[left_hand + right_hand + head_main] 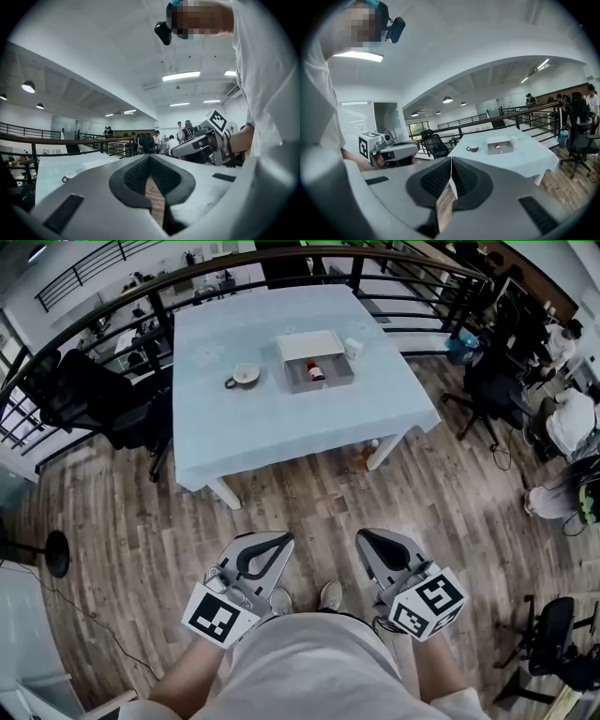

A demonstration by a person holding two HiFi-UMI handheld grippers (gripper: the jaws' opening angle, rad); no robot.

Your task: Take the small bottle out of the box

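Nearest the camera in the head view, the left hand-held gripper (274, 546) and the right hand-held gripper (378, 547), both grey plastic with black-padded jaws, sit low in front of the person's white shirt (319, 662). They are over the brown wood-plank floor (309, 498), with jaws pointing toward 12 o'clock. Left hand-held gripper: jaw tips meet with nothing between them, so it is clenched and empty. Right hand-held gripper: pads pressed together along one seam, also clenched and empty. The small red-and-white bottle (315, 372) lies inside the shallow grey open-topped box (325, 385), near the centre of the square desk under a pale blue cloth (281, 432). A flat white lid (309, 345) lies at the box's 12 o'clock edge, and a round white mug (246, 376) at its 9 o'clock. Bearing: the bottle is at roughly 1 o'clock from the left hand-held gripper and 11 o'clock from the right. It is well apart from both, with bare floor and the near desk edge between. Its long axis appears to run 12-to-6, but it is too small to confirm. Neither side is clearly nearer. The right gripper view holds the box toward 2 o'clock of its jaws. The left gripper view shows only the mug and desk edge at 9 o'clock, so the right is judged better aligned. The coming move calls for closing on the desk, then releasing the jaws across the bottle's short axis.
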